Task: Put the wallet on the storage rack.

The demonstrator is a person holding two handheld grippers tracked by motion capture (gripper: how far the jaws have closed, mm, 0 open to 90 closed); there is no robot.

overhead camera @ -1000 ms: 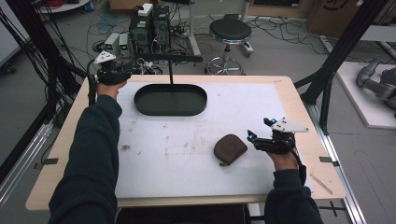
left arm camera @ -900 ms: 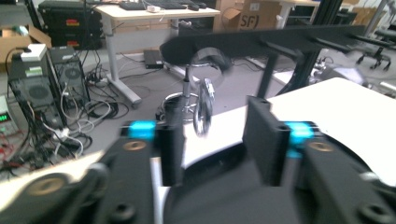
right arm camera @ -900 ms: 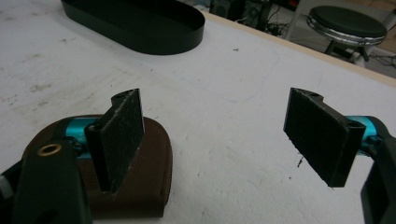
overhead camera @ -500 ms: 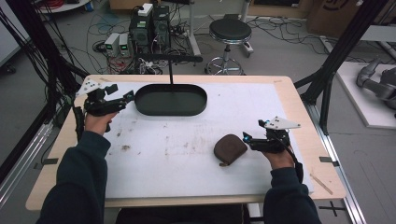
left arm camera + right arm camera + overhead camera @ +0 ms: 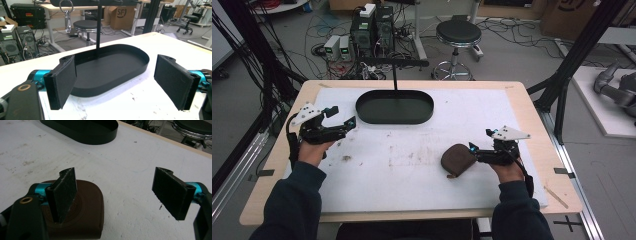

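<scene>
High view shows the brown pouch lying flat on the white mat, toward the person's right side and well short of the black oval tray that sits at the far edge. The right gripper is by far the nearer tool: its tips sit just at the pouch's right edge, with the pouch lying to the gripper's left and slightly toward the person. In the right gripper view the jaws stand wide apart and hold nothing; the left pad hangs over the pouch's rounded top, while the other pad is out over bare mat, so the pouch is off-centre in the opening, not between the pads. The pouch is a rounded, nearly square shape with no strong long axis that I can tell. The left gripper hovers well apart from the pouch, near the tray's left end, its jaws also spread and empty, and in the left gripper view it faces the tray. My judgement is that a grasp calls for the right gripper to shift leftward until the pouch sits between its pads.
</scene>
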